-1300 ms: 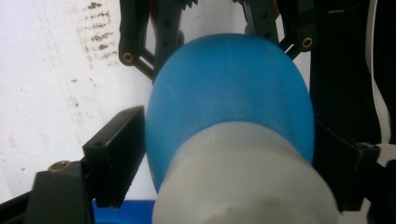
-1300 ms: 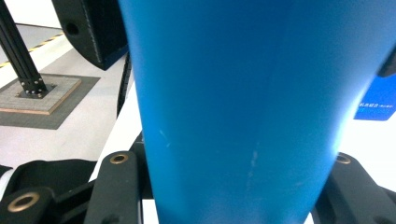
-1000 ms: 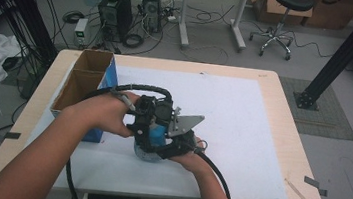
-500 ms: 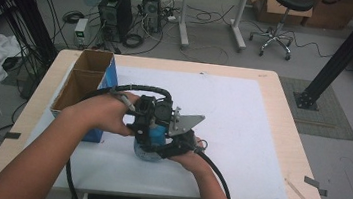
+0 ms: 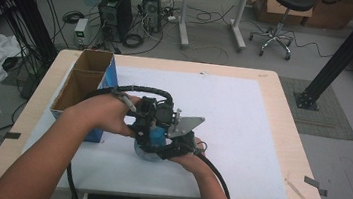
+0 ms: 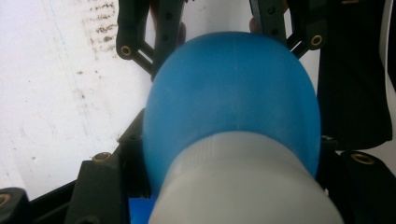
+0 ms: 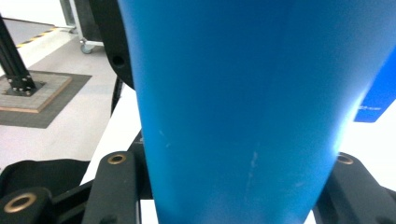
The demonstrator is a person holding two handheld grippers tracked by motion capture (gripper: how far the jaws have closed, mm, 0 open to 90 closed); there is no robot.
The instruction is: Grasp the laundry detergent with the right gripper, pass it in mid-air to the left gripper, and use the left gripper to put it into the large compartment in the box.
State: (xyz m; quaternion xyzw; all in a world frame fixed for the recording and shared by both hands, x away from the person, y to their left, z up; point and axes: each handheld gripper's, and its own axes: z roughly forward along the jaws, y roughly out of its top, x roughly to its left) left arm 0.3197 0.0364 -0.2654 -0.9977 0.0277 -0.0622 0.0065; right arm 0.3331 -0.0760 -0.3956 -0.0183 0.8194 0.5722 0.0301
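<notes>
A blue bottle-like object (image 5: 157,136) with a white ribbed neck (image 6: 243,186) is held over the white sheet near the table's front edge, between both grippers. My left gripper (image 6: 229,156) is shut on the white neck, and its jaws have just been closing on it. The rounded blue body (image 6: 233,93) bulges beyond them. My right gripper (image 7: 231,177) is shut on the tapering blue body (image 7: 243,102); its jaws have just eased open slightly with the body still between them. In the high view the left gripper (image 5: 148,120) and right gripper (image 5: 173,142) meet tightly around the object.
An open cardboard box with a blue side (image 5: 83,81) stands at the table's left, close to the left forearm. A white sheet (image 5: 243,117) covers most of the wooden table (image 5: 290,122). Computers, cables and a stool are on the floor behind.
</notes>
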